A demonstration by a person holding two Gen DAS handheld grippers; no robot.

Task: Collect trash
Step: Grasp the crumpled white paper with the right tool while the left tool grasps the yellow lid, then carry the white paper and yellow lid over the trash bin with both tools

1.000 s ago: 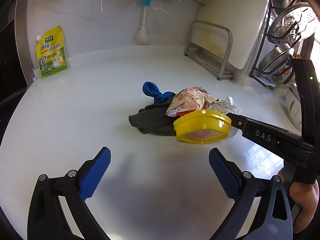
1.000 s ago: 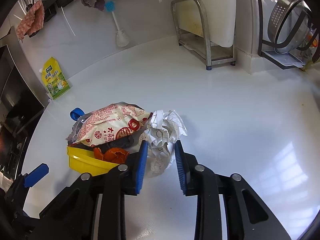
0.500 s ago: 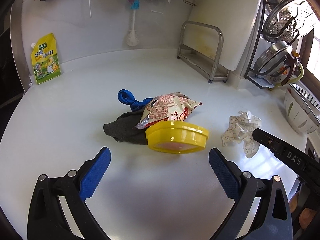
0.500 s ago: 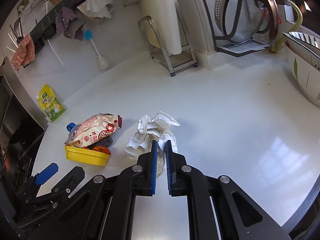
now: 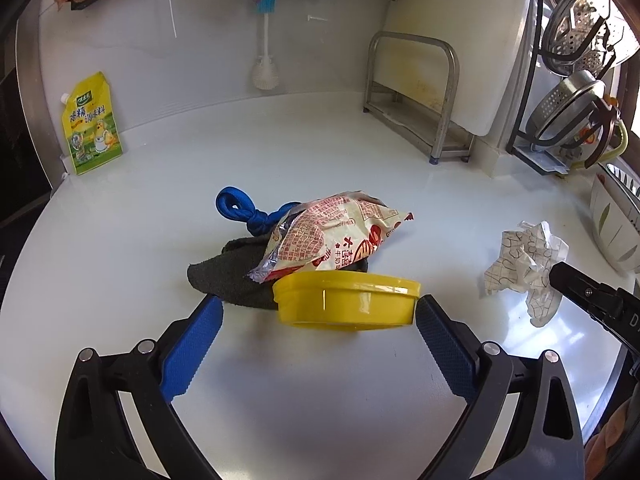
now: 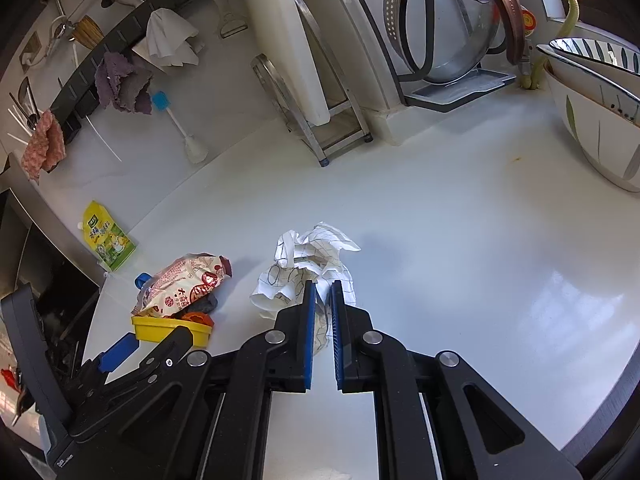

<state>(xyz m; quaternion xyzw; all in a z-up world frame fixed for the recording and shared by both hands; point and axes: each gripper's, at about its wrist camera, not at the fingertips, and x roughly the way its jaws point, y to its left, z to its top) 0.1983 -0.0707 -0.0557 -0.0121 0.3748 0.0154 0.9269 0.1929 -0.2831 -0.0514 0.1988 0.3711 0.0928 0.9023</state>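
My right gripper is shut on a crumpled white paper with dark line print, held above the white counter; the paper also shows at the right of the left wrist view. My left gripper is open, its blue pads on either side of a yellow plastic tub, not touching it. A red-and-white snack wrapper lies over the tub and a dark grey cloth. A knotted blue strap lies behind them. The tub holds orange scraps in the right wrist view.
A green-yellow seasoning pouch leans on the back wall at left. A white brush stands against the wall. A metal rack with a white cutting board is at back right. Steel pots and a patterned bowl crowd the right.
My right gripper closed on the crumpled paper and lifted it away to the right of the pile. My left gripper moved closer to the yellow tub, still open.
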